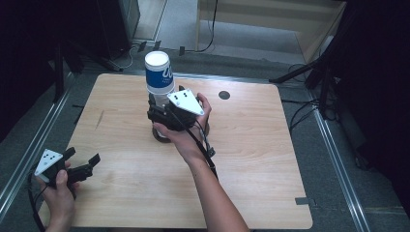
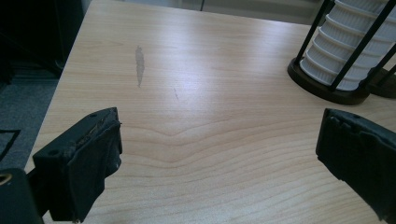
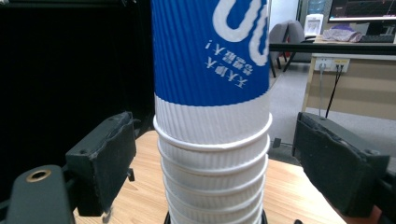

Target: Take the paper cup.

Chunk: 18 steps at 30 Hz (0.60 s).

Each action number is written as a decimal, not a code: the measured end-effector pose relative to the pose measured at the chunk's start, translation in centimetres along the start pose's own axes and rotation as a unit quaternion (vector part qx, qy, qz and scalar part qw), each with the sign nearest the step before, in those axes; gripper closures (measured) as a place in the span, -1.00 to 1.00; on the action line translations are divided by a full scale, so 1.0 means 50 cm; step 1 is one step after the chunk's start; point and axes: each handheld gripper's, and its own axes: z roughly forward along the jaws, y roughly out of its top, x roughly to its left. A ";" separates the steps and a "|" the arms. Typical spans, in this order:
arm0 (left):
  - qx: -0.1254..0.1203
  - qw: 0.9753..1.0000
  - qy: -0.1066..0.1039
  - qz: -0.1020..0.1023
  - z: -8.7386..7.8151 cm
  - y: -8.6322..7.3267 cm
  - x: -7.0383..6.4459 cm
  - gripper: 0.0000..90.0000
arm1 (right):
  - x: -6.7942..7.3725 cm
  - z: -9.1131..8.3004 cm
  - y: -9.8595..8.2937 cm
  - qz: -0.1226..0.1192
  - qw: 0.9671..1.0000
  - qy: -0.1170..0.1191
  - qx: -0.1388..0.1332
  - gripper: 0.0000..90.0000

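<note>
Right tongs (image 3: pixel 205 168) astride cup stack (image 3: pixel 212 154)

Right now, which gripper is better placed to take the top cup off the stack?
The right gripper: its open jaws flank the cup stack below the blue top cup. The left gripper waits open near the table corner.

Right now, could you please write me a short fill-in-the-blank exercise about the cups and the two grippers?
1. The top cup of the stack is white and ____.
2. The right gripper has its fingers ____, one on either side of the stack.
3. The cups stand upside down in a black ____ on the table.
4. The left gripper is near the table's ____ corner.

Missing words: blue; open; holder; front left
</note>
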 end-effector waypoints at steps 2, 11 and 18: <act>0.001 1.000 -0.001 -0.001 0.000 0.000 0.000 -0.97 | 0.003 0.006 0.001 0.002 1.000 0.000 0.001 -0.70; -0.002 1.000 -0.002 -0.004 0.000 0.000 0.001 -0.97 | 0.014 0.035 0.016 0.002 1.000 -0.010 0.000 -0.69; -0.003 1.000 -0.002 -0.008 0.000 0.000 0.002 -0.97 | 0.017 0.061 0.029 0.001 1.000 -0.020 0.003 -0.69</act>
